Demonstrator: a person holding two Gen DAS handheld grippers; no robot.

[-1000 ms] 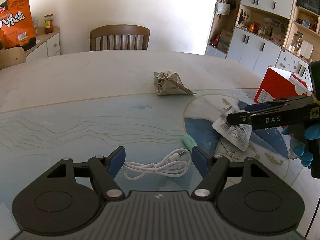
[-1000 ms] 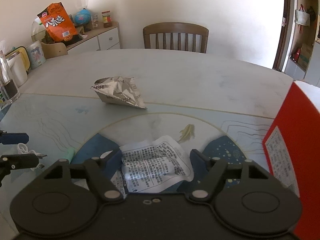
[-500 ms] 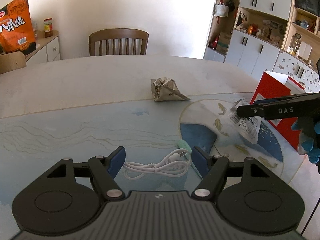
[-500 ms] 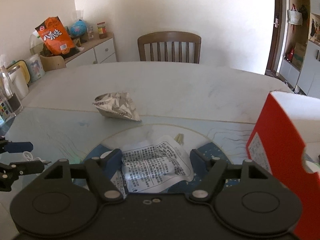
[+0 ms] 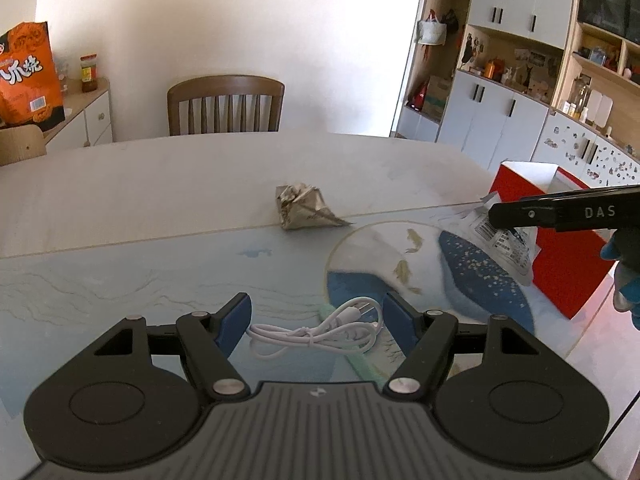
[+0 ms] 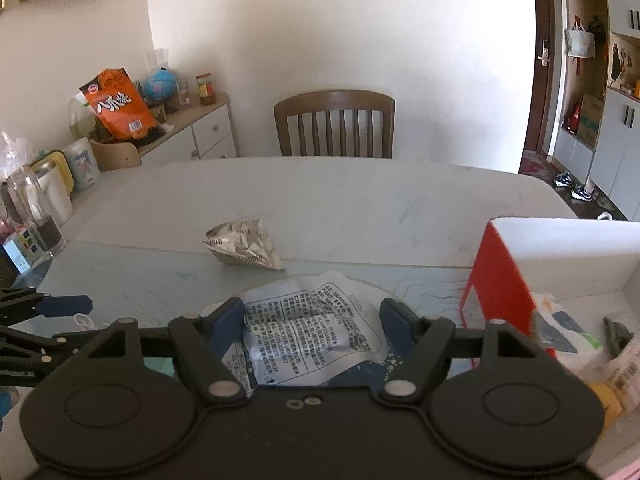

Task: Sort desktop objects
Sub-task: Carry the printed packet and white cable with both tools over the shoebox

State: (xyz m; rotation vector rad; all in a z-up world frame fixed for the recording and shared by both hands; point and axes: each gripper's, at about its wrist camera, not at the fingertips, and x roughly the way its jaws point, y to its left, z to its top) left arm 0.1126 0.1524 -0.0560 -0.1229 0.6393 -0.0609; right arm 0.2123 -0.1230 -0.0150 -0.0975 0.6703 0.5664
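Gripping a white cable [image 5: 316, 330] and a printed wrapper [image 6: 308, 338] off the table [image 5: 160, 184]

Your right gripper [image 6: 312, 320] body hides the near edge of the printed packet [image 6: 310, 338], and its print is too small to read. The red box [image 6: 500, 292] is cut off by the right edge, its contents a blur. The left gripper [image 5: 316, 322] covers most of the green strip [image 5: 362, 360] under the white cable [image 5: 316, 334].
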